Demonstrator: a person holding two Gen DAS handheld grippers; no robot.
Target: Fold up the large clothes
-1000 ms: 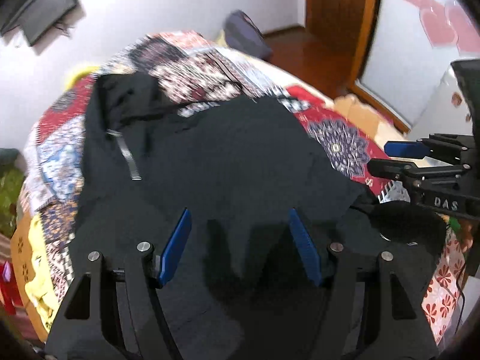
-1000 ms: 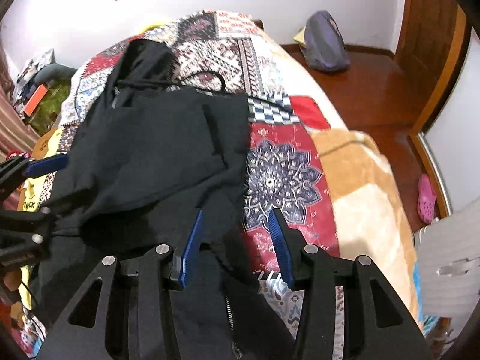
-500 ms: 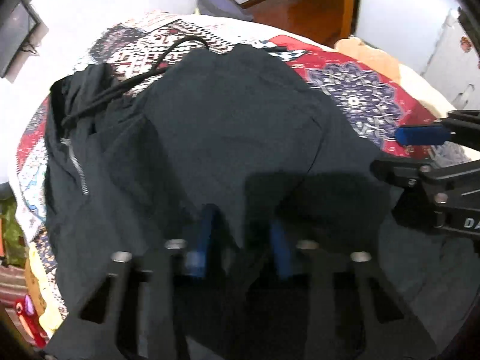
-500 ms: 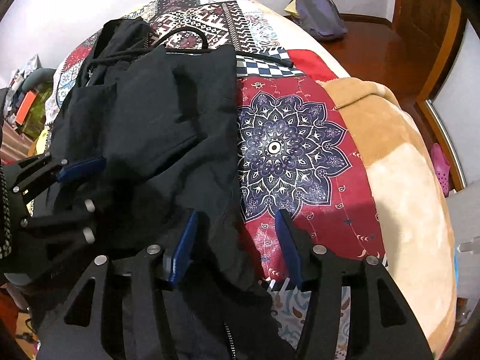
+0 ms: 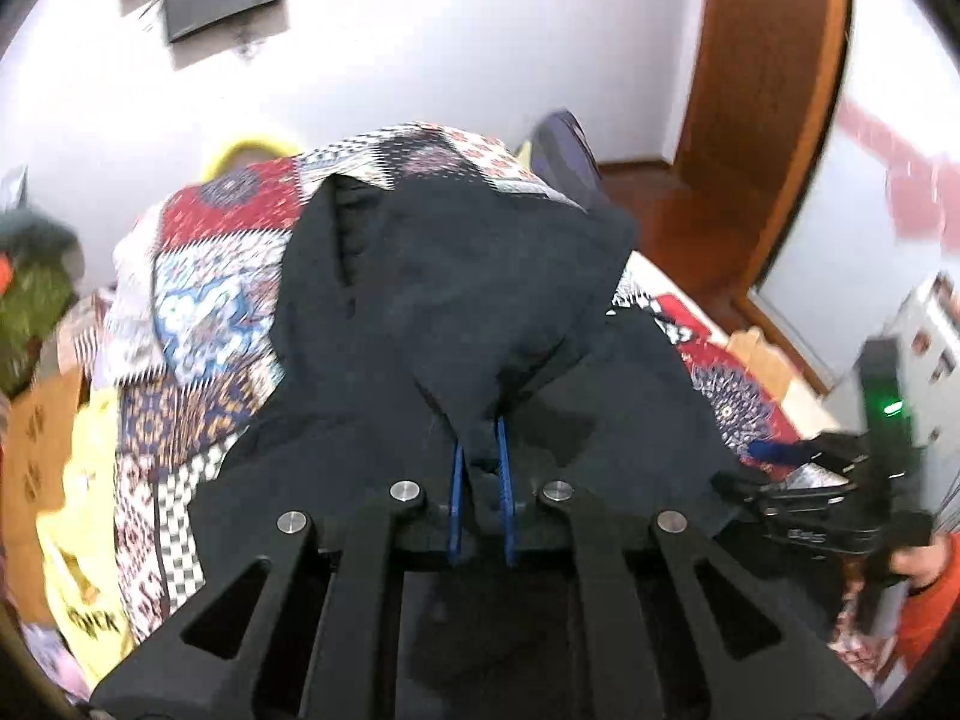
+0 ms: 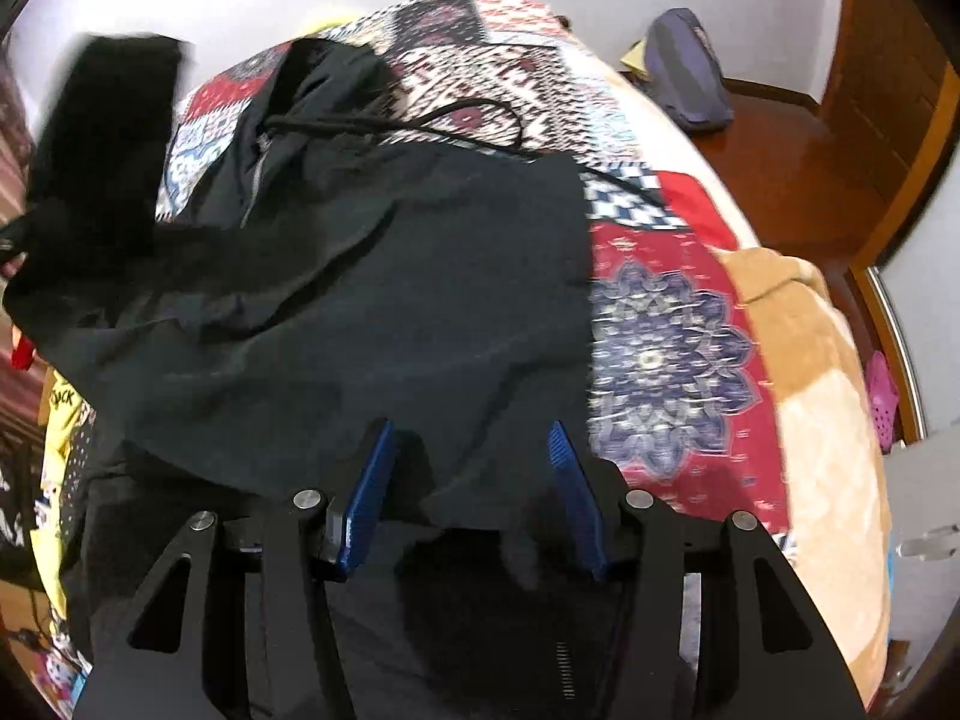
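Observation:
A large black hooded jacket (image 6: 384,276) with a zip and a drawstring lies spread on the patterned bed. My left gripper (image 5: 480,450) is shut on a bunched fold of the black jacket (image 5: 456,300) and holds it lifted above the bed. My right gripper (image 6: 468,444) is open, its blue pads either side of the jacket's near edge, gripping nothing. The right gripper also shows at the right of the left wrist view (image 5: 798,468). The lifted cloth shows blurred at the upper left of the right wrist view (image 6: 102,138).
The patchwork bedspread (image 6: 660,348) covers the bed, with a tan blanket (image 6: 828,420) on its right side. A dark bag (image 6: 690,78) lies on the wooden floor beyond. Yellow cloth (image 5: 90,540) hangs at the bed's left edge. A wooden door frame (image 5: 768,120) stands at right.
My left gripper has closed on the jacket and lifted a fold up and away from the bed. My right gripper stayed open and moved left over the jacket's near edge.

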